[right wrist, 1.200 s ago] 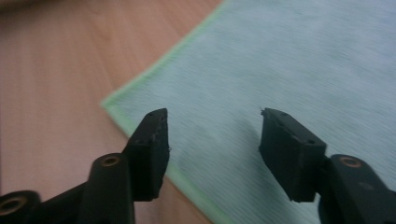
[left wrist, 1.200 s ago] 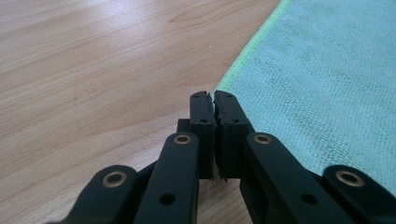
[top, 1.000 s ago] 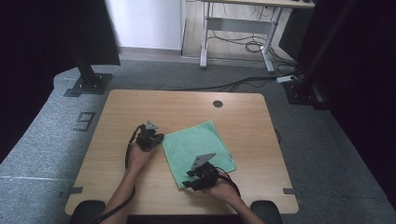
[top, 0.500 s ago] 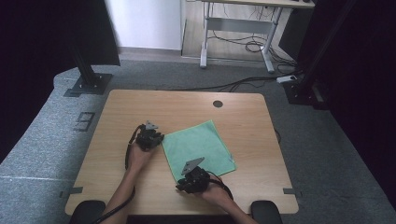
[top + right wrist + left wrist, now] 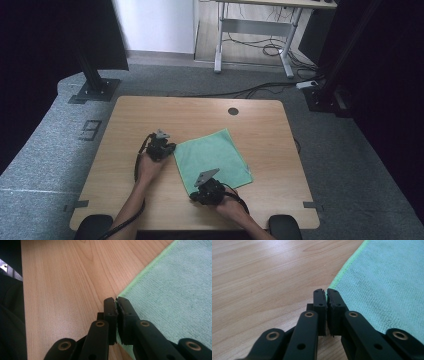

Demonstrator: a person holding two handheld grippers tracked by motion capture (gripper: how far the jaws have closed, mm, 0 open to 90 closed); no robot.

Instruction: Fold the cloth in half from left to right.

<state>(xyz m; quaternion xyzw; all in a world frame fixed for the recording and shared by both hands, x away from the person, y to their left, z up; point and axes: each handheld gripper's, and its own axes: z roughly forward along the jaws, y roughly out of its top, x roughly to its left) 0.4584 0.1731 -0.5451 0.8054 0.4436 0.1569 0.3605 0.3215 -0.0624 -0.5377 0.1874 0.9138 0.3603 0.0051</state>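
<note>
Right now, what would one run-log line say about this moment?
left gripper: jaws shut on green cloth corner | right gripper: jaws just closed on another corner | cloth flat on table

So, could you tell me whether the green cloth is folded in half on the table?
No, the green cloth lies spread flat in a single layer on the table.
</note>
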